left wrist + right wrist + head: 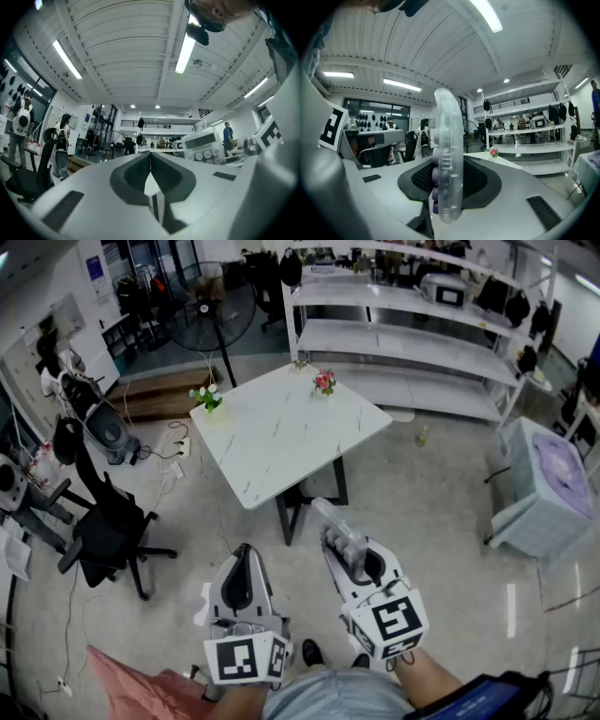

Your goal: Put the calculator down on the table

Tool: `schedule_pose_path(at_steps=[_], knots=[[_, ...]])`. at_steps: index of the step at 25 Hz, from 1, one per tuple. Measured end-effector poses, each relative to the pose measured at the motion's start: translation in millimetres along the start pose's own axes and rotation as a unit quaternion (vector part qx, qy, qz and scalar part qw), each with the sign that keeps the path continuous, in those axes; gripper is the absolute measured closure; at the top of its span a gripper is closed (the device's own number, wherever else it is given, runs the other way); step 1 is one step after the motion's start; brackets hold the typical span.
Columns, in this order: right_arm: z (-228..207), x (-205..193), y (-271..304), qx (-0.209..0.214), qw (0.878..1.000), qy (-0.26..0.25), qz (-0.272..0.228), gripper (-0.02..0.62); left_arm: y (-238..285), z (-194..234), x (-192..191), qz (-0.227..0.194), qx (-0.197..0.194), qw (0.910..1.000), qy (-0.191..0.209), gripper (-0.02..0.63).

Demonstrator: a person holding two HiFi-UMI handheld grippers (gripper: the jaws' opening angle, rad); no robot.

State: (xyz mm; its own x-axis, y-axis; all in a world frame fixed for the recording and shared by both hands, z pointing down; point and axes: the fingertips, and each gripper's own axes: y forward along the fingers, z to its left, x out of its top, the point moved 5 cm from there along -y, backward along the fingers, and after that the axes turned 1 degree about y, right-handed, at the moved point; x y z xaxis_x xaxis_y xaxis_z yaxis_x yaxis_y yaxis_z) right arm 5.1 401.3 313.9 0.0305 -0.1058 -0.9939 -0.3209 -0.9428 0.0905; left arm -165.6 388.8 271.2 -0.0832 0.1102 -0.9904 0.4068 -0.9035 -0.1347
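A clear-cased calculator (pixel 339 529) with purple keys stands on edge between the jaws of my right gripper (pixel 343 547), which is shut on it. In the right gripper view the calculator (pixel 448 159) rises upright from the right gripper (pixel 448 187), held level in the air. In the head view my left gripper (pixel 246 552) hangs beside it, and its jaws (pixel 150 161) are shut with nothing in them. From the left gripper view the calculator (pixel 202 145) shows its display and round keys. The white marble table (pixel 291 432) stands ahead, beyond both grippers.
Two small flower pots (pixel 324 381) (pixel 207 397) sit near the table's far edges. A black office chair (pixel 103 521) stands to the left, with a floor fan (pixel 211 313) behind it. White shelving (pixel 403 334) fills the back, and a grey box (pixel 548 486) stands to the right.
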Motion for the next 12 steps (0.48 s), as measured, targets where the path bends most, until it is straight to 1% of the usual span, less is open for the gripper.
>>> schedule_pose_path(at_steps=[5, 12], knots=[[1, 3, 15, -0.005, 1.000, -0.003, 0.003, 0.451, 11, 10, -4, 0.004, -0.004, 1.0000, -0.002, 0.597], [1, 6, 41, -0.022, 0.999, 0.015, -0.019, 0.449, 29, 38, -15, 0.004, -0.018, 0.9998, -0.002, 0.597]])
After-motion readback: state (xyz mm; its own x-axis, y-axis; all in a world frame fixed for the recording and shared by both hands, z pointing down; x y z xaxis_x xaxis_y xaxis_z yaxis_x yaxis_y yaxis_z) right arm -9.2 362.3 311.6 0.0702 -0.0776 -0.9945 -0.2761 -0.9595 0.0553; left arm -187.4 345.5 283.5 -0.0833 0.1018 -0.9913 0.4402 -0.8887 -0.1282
